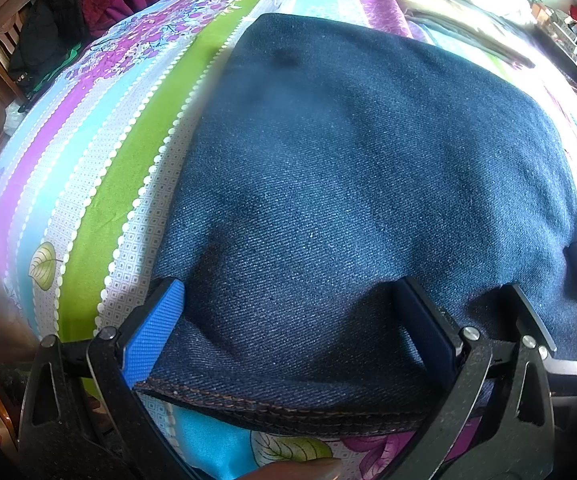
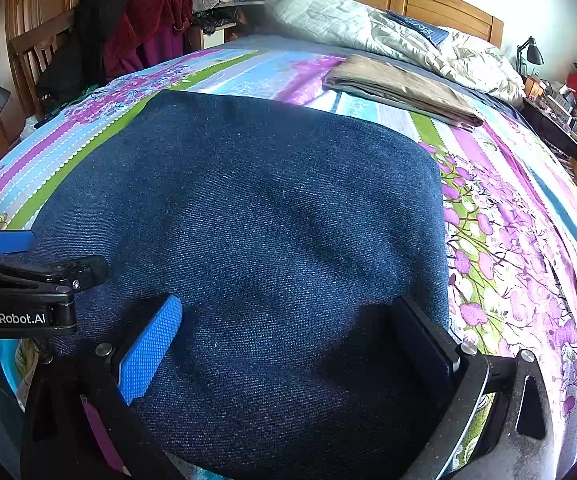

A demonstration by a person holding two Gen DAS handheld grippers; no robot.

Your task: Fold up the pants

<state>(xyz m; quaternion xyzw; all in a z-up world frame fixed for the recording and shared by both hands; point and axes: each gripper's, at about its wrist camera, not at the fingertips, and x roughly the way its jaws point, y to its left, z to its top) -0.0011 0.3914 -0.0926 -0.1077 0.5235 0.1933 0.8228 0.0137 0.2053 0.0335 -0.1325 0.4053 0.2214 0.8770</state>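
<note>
One legible marking: "GenRobot.AI" in white letters on the black body of the left hand-held gripper (image 2: pixel 24 280), seen at the left edge of the right wrist view. White letters, perhaps "VE", show on dark clothing (image 2: pixel 48 84) hung on the chair at far left in the same view; too small and cut off to read for sure. The same letters appear in the left wrist view on that clothing (image 1: pixel 28 68), equally unclear. No other text, numbers or signs readable in either view.
</note>
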